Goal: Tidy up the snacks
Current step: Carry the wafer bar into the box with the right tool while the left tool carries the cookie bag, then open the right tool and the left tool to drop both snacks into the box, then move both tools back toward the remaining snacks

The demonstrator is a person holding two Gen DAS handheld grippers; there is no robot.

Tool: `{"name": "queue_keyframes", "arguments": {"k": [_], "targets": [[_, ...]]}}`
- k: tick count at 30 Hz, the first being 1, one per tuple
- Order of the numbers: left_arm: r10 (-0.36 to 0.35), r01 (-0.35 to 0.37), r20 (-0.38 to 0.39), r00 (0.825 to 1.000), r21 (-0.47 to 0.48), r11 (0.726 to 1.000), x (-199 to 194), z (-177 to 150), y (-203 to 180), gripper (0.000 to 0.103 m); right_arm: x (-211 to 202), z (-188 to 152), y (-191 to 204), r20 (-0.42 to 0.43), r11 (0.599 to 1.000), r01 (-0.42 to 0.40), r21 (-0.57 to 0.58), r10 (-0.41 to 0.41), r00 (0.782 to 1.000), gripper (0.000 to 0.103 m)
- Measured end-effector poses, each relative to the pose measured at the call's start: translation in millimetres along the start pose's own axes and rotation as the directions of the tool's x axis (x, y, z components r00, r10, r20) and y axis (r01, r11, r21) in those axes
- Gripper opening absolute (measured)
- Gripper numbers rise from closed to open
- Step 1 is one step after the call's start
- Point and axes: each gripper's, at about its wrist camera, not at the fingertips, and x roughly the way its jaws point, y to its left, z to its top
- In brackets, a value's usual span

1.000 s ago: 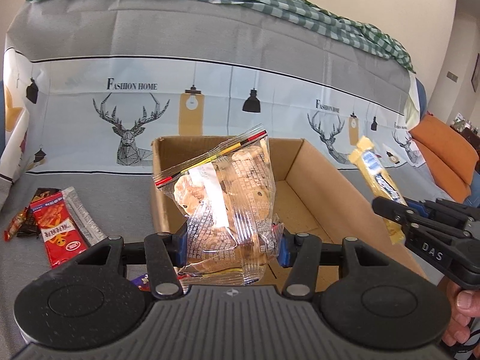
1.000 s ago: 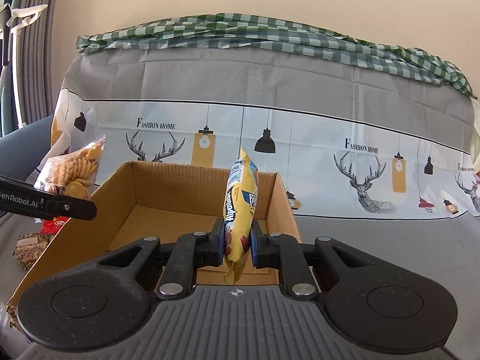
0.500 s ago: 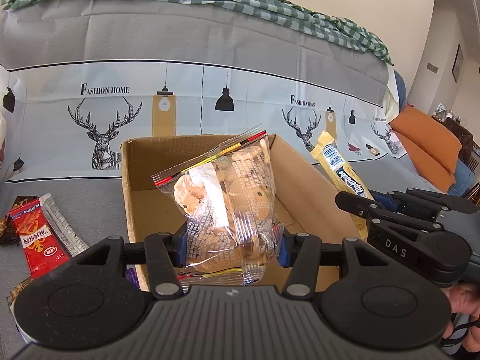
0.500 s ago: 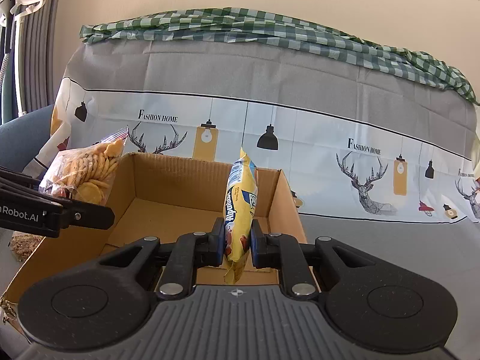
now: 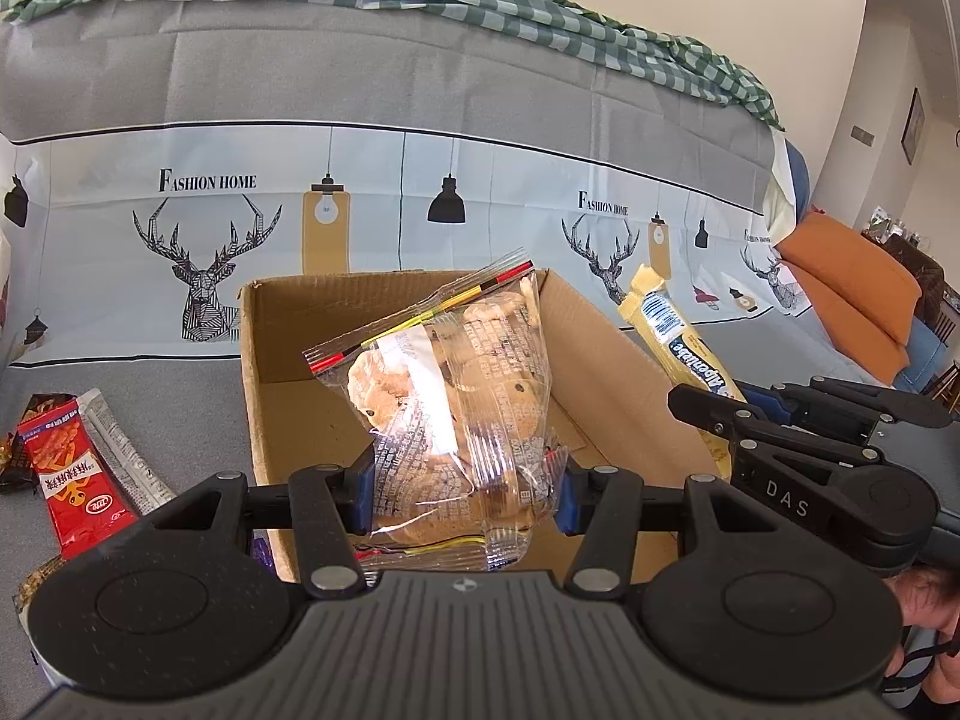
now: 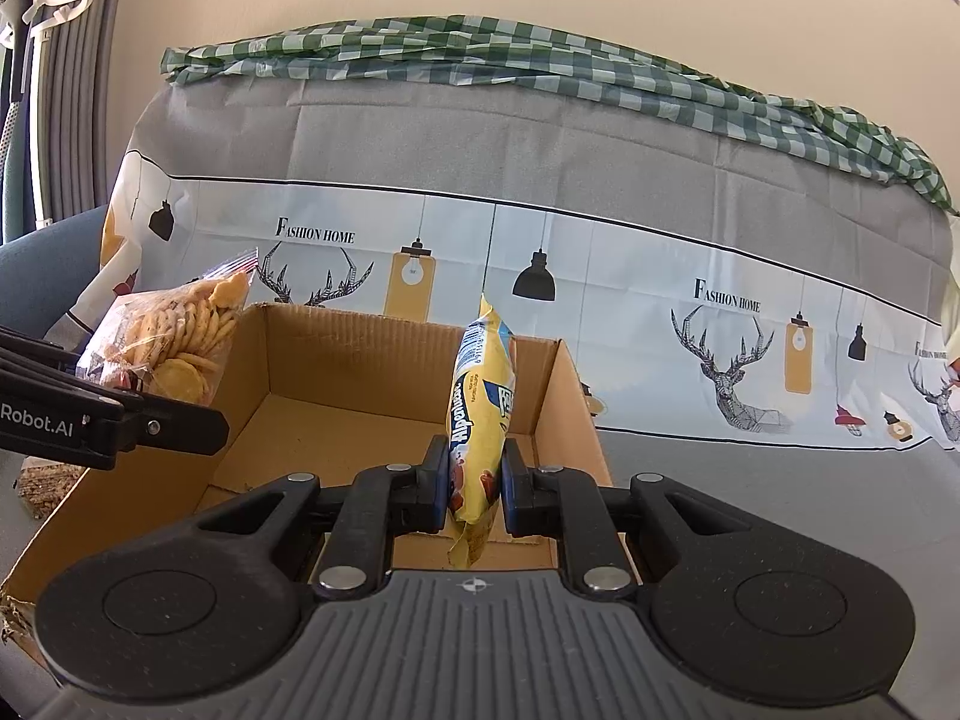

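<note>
My left gripper (image 5: 461, 495) is shut on a clear bag of round crackers (image 5: 456, 408), held upright over the near end of an open cardboard box (image 5: 264, 372). My right gripper (image 6: 477, 483) is shut on a yellow Alpenliebe candy bag (image 6: 480, 414), upright above the same box (image 6: 360, 360). In the left wrist view the right gripper (image 5: 714, 405) shows at the right with the candy bag (image 5: 672, 330). In the right wrist view the left gripper (image 6: 174, 417) shows at the left with the cracker bag (image 6: 174, 342). The box floor that shows is bare.
A red snack packet (image 5: 72, 474), a silver packet (image 5: 120, 456) and dark wrappers lie on the grey cloth left of the box. A printed deer cloth (image 5: 420, 192) rises behind. Orange cushions (image 5: 858, 294) sit far right. A hand (image 5: 924, 606) shows at the lower right.
The left wrist view has swung so the box sits more centred and the right gripper appears closer. In the right wrist view the cracker bag and left gripper have moved in over the box's left wall.
</note>
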Motion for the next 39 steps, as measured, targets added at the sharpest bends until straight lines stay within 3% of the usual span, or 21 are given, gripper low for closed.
{"name": "queue_keyframes", "arguments": {"k": [14,17,19,23,30,35,37,39], "targets": [[-0.023,0.023,-0.006,1.0,0.007,1.0,2,1,-2,0.059,0,0,1,0.001,1.0,0.003,-0.01,-0.003,1.0,0.017],[-0.014,0.014,-0.003,1.0,0.033,0.999,2,1,-6,0.07,1,-1,3,-0.003,1.0,0.01,-0.015,-0.01,1.0,0.018],[-0.008,0.008,0.01,1.0,0.047,0.999,1,1,-9,0.071,3,-2,3,-0.014,1.0,0.015,-0.018,-0.016,1.0,0.021],[-0.007,0.007,0.011,1.0,0.042,0.999,1,2,-7,0.072,4,-2,2,-0.021,0.999,0.036,-0.014,-0.036,0.999,0.038],[0.005,-0.006,0.015,1.0,0.043,0.999,-2,1,0,0.071,6,-1,3,-0.022,0.998,0.059,-0.016,-0.059,0.998,0.038],[0.019,-0.019,0.01,1.0,0.037,0.999,-9,0,16,0.053,6,3,10,-0.01,0.998,0.057,0.018,-0.057,0.998,0.039],[0.023,-0.023,0.007,1.0,0.032,0.999,-14,-1,25,0.036,4,5,15,0.001,0.998,0.05,0.037,-0.051,0.999,0.041],[0.027,-0.027,0.009,1.0,0.029,0.999,-20,-3,34,0.027,1,8,22,0.015,0.998,0.041,0.053,-0.042,0.999,0.041]]}}
